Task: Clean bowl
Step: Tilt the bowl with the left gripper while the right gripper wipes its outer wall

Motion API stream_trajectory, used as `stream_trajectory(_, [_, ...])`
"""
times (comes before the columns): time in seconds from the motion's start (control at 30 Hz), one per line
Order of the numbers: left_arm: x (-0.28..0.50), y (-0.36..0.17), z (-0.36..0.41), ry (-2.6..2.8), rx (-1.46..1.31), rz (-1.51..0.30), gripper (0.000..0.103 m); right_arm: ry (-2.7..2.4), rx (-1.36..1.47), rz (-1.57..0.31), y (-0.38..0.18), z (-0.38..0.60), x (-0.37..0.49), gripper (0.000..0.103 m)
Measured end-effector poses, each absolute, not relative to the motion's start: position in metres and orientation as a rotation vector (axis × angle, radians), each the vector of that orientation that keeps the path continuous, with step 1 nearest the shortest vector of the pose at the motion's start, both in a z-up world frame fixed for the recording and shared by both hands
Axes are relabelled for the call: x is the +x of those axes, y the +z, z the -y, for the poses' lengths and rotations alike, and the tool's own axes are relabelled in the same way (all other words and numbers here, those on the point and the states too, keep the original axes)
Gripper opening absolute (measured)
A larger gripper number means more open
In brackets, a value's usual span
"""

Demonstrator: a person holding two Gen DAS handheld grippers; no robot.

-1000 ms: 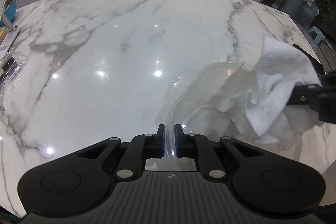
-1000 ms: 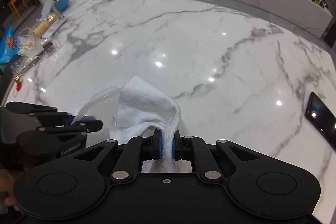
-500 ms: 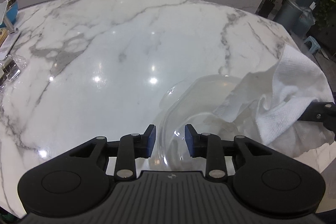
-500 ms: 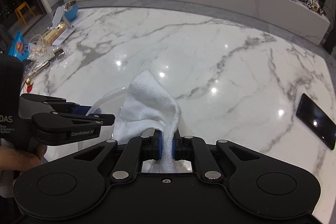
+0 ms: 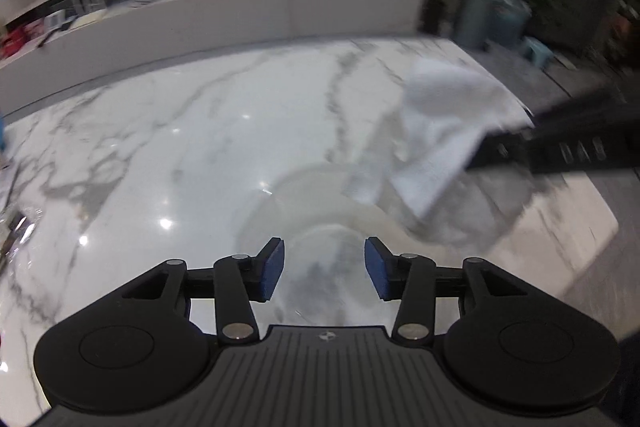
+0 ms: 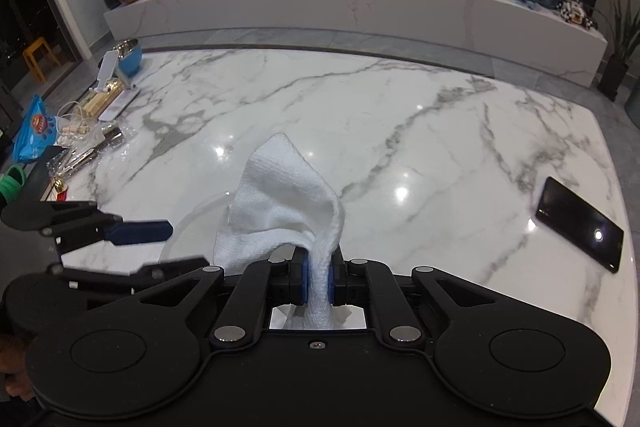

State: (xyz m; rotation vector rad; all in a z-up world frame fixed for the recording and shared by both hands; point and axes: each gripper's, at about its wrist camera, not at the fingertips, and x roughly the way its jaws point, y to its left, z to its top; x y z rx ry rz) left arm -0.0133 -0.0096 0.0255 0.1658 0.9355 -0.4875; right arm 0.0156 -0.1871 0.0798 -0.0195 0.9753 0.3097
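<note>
The left tongs [image 5: 324, 269] are spread wide above the clear bowl [image 5: 320, 211], holding nothing. The right tongs [image 6: 319, 281] pinch a white cloth [image 6: 288, 203]. The bowl sits on the shiny marble tabletop [image 6: 400, 115], a black phone [image 6: 578, 225] well apart.

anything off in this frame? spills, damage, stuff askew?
No spill or damage visible. Clear bowl sits free on the marble table; left claw open, right claw pinching the white cloth. Left view is motion-blurred.

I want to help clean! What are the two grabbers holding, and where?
Right gripper pinches the white cloth by a bunched end. Left gripper is open, holding nothing.
</note>
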Motion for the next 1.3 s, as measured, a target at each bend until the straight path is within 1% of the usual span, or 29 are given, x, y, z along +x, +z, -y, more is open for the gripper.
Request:
stream_trajectory(0.27, [-0.026, 0.011, 0.036, -0.631, 0.273, -0.978, 0.043, 0.288, 0.001, -0.963, 0.083, 0.202, 0.011, 0.007])
stream_trajectory(0.67, [-0.028, -0.013, 0.05, -0.684, 0.317, -1.028, 0.043, 0.293, -0.002, -0.974, 0.082, 0.204, 0.011, 0.007])
stream_trajectory(0.7, [-0.028, -0.015, 0.05, -0.692, 0.314, -1.028, 0.04, 0.296, -0.003, -0.976, 0.081, 0.203, 0.011, 0.007])
stream_trajectory(0.73, [-0.029, -0.015, 0.051, -0.697, 0.311, -1.03, 0.031, 0.299, -0.003, -0.977, 0.081, 0.203, 0.011, 0.007])
stream_trajectory(0.77, [-0.03, -0.015, 0.052, -0.703, 0.307, -1.031, 0.026, 0.302, -0.004, -0.98, 0.08, 0.202, 0.01, 0.007])
stream_trajectory(0.8, [-0.03, -0.017, 0.051, -0.706, 0.309, -1.031, 0.024, 0.305, -0.004, -0.982, 0.08, 0.202, 0.01, 0.007])
stream_trajectory(0.87, [-0.031, -0.017, 0.048, -0.707, 0.32, -1.022, 0.016, 0.309, -0.006, -0.985, 0.079, 0.202, 0.01, 0.007])
stream_trajectory(0.97, [-0.03, -0.017, 0.043, -0.717, 0.316, -1.023, 0.014, 0.312, -0.005, -0.99, 0.077, 0.201, 0.01, 0.007])
stream_trajectory(1.1, [-0.029, -0.017, 0.035, -0.736, 0.327, -0.997, 0.008, 0.323, -0.001, -0.997, 0.071, 0.201, 0.01, 0.007])
stream_trajectory(1.3, [-0.03, -0.017, 0.026, -0.738, 0.367, -0.958, 0.007, 0.345, 0.006, -1.007, 0.06, 0.2, 0.01, 0.007])
